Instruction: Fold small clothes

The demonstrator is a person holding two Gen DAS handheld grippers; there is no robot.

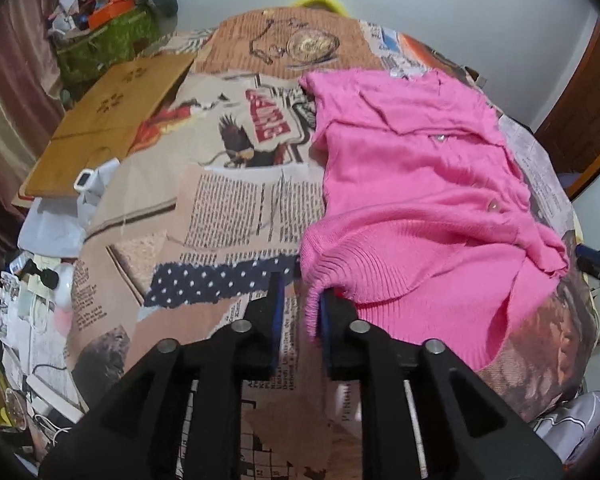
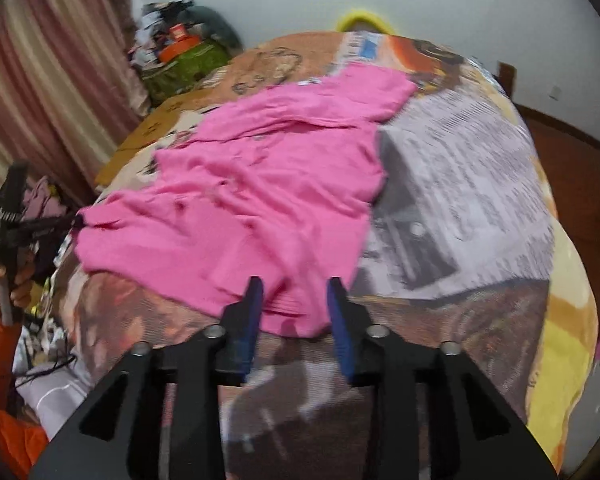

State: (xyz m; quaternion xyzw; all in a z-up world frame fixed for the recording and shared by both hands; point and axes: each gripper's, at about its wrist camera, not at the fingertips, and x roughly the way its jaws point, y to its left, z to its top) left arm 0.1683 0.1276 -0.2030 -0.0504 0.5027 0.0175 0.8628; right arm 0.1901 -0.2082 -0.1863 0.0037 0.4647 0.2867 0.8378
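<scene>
The pink cardigan (image 1: 416, 200) lies spread on the newspaper-covered table (image 1: 220, 208), right of the wooden board (image 1: 108, 120), probably laid flat for folding. The left gripper (image 1: 298, 308) tilts down at its ribbed hem, jaws slightly apart, a corner hanging loose between them. The right gripper (image 2: 294, 308) straddles the near hem, jaws apart.

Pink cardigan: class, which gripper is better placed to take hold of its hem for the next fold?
Probably the left gripper: the pink cardigan has its ribbed corner hanging between the parted fingers. The right gripper frames flat hem only.
</scene>
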